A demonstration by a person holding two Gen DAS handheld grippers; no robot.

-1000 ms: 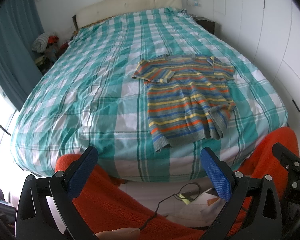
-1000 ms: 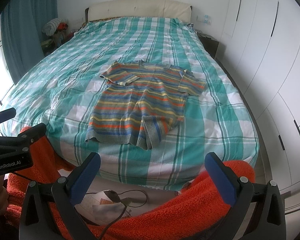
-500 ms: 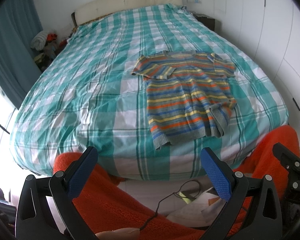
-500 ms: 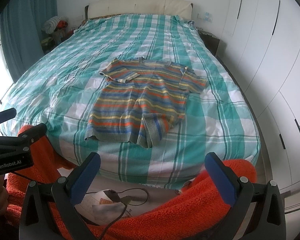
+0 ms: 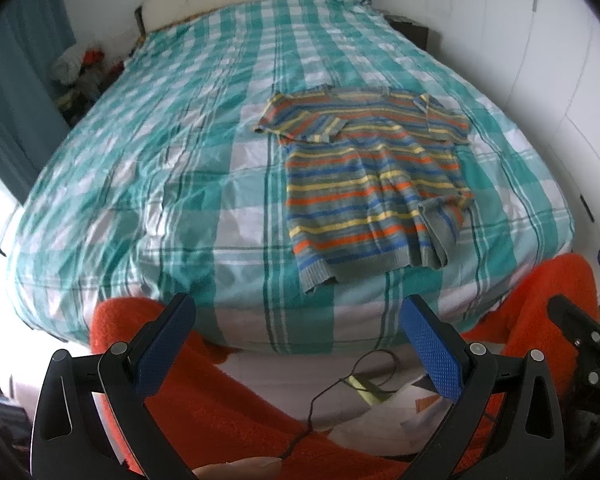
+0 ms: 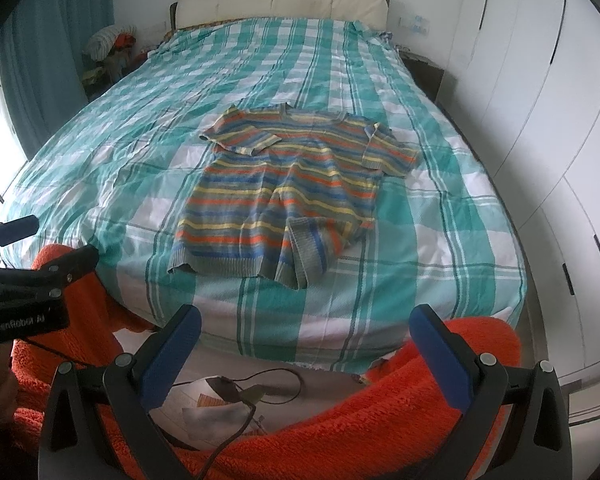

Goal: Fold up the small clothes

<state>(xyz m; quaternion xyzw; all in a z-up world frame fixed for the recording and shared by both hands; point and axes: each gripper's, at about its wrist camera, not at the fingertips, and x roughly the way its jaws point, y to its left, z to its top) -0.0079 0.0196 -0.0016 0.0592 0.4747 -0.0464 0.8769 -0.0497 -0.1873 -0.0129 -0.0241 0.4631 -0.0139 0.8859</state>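
Observation:
A small striped knit sweater (image 5: pixel 372 184) in orange, blue, yellow and grey lies flat on the bed, neck toward the headboard; it also shows in the right wrist view (image 6: pixel 288 192). Its left sleeve is folded onto the chest and its lower right hem corner is turned over. My left gripper (image 5: pixel 296 320) is open and empty, held off the foot of the bed, short of the sweater's hem. My right gripper (image 6: pixel 306 330) is open and empty, also off the foot of the bed. The left gripper's body also shows at the left edge of the right wrist view (image 6: pixel 28 276).
The bed (image 5: pixel 180 168) carries a green and white checked cover. An orange fleece (image 6: pixel 380 420) fills the foreground under both grippers. A black cable (image 6: pixel 260 384) and papers lie on the floor. White wardrobes (image 6: pixel 540 100) stand to the right, a blue curtain (image 6: pixel 44 52) and clutter to the left.
Both grippers have moved a little closer to the bed's foot and the view has tipped down slightly. The sweater has not moved. Both grippers stay open.

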